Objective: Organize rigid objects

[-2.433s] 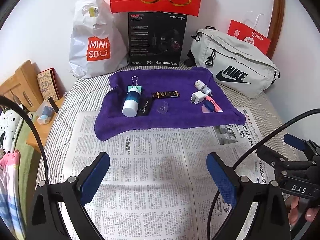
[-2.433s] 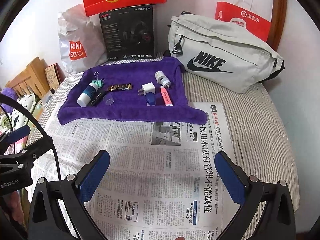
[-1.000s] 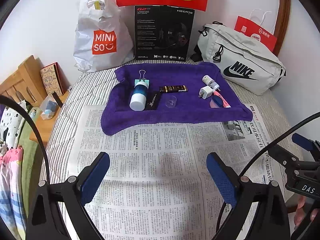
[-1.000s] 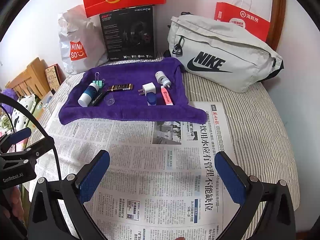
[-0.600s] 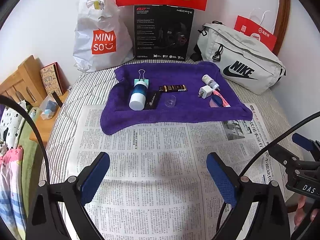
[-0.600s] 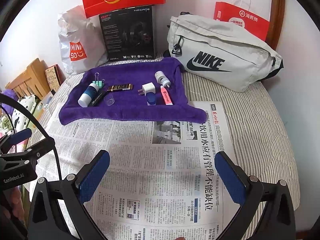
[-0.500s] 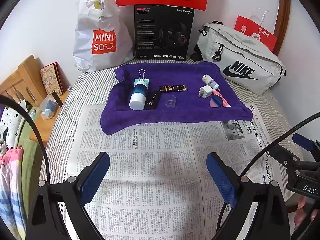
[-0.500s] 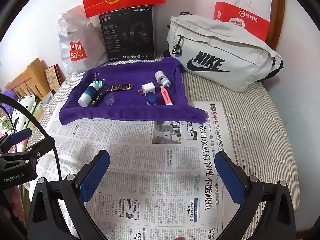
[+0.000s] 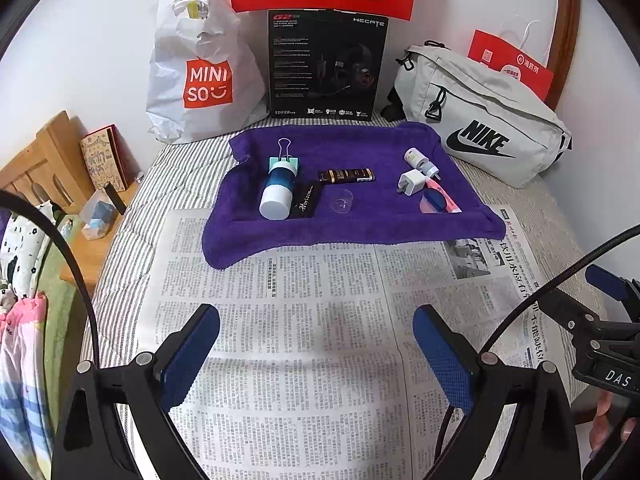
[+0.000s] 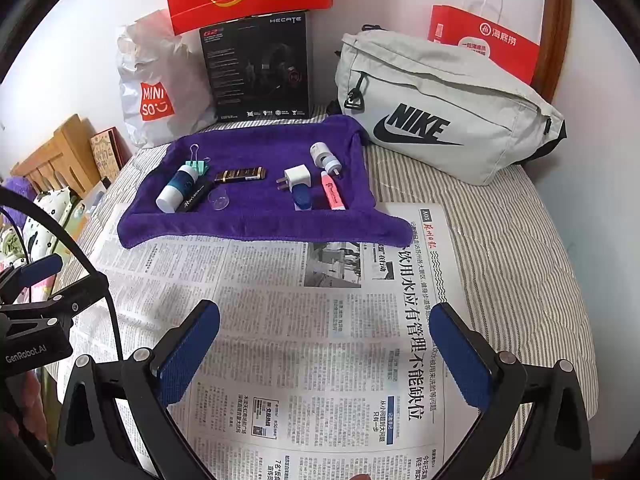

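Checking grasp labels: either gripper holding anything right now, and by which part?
Nothing is held. The left gripper and right gripper are both open over the newspaper; the small objects lie on the purple towel.

towel [image 9: 352,224] lies behind newspaper [image 9: 320,320], before bags [image 9: 480,120].

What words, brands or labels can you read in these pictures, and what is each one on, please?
"MINISO": white plastic bag.
"HECATE", "G2", "EDIFIER": black box; its small print is unreadable.
"NIKE": grey bag.
"Horizon": black flat item on the purple towel.
"DAS": right gripper.
"GenRobot.AI": left gripper.
Newspaper: body text too small.
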Demonstrator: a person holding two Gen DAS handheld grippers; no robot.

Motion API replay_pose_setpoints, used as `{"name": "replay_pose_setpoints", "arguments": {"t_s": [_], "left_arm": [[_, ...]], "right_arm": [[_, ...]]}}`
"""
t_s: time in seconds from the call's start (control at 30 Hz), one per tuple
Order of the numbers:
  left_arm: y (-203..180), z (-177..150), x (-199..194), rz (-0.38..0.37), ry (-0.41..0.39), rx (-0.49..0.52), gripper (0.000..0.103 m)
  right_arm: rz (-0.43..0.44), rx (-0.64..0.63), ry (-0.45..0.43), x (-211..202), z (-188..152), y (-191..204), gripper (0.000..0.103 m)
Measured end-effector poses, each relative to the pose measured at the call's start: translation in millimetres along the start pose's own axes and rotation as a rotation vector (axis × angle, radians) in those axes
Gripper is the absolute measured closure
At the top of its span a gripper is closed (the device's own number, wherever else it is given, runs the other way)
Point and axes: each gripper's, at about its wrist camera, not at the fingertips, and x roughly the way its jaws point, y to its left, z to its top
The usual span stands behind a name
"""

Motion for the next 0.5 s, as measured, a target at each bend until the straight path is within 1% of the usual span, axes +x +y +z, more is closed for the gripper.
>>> {"name": "replay_pose_setpoints", "arguments": {"t_s": [0.5], "left_arm": [[0.3, 0.1, -0.4, 0.002, 0.001, 0.000, 0.005]], "right_arm": [[-0.001, 0.005, 0.000, -0.4, 0.3, -4.5, 0.000]]}}
